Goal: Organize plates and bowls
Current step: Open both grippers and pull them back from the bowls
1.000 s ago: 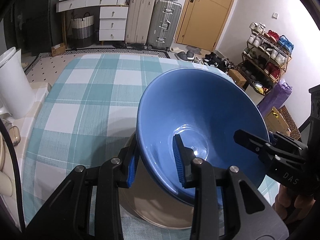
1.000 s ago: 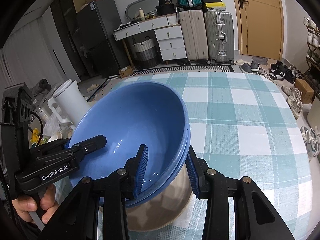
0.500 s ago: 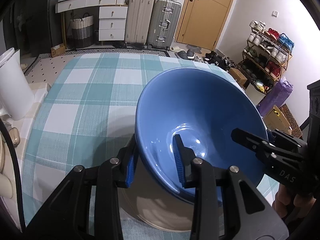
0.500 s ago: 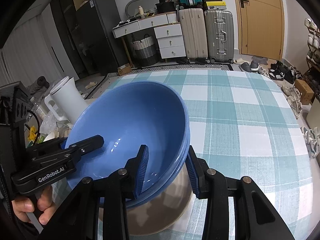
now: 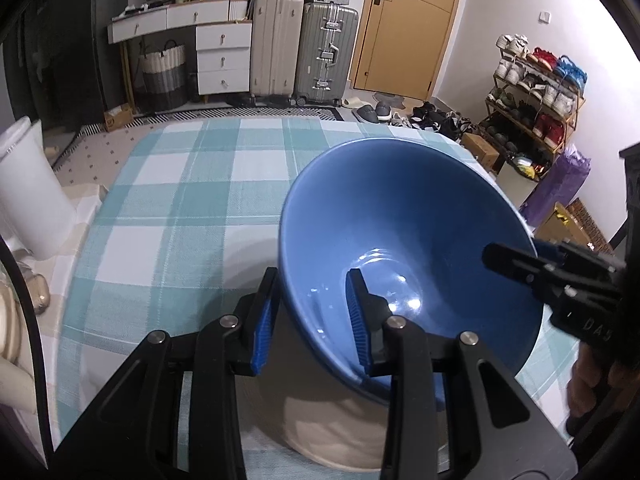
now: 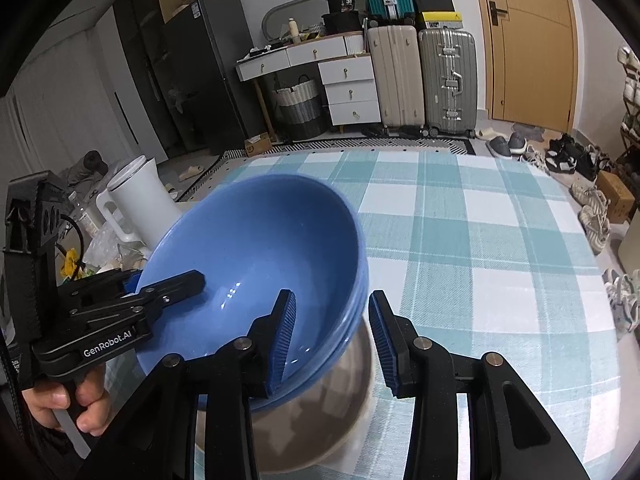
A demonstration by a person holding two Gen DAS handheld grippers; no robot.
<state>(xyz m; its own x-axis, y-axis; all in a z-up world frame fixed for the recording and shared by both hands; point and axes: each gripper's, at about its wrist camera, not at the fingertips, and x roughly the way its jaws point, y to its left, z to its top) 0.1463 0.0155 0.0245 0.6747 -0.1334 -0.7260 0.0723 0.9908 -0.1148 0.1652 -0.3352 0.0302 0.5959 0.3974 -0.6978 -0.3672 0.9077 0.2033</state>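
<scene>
Blue bowl [image 5: 404, 240] nested on a stack atop a beige vessel [image 6: 316, 412], on the checked tablecloth [image 6: 480, 248]. Left gripper [image 5: 310, 320] straddles the near rim, one pad inside, one outside, with visible gaps. Right gripper [image 6: 332, 336] likewise brackets the opposite rim, pads spread, not touching.

The left wrist view looks forward and down over its gripper [image 5: 312, 316], close at the bowl [image 5: 404, 248] from its left rim; the right wrist view does likewise over its gripper [image 6: 332, 332] from the opposite rim. Both share the bowl, checked tabletop [image 5: 192, 196], suitcases [image 5: 326, 52] and door [image 5: 408, 24]
</scene>
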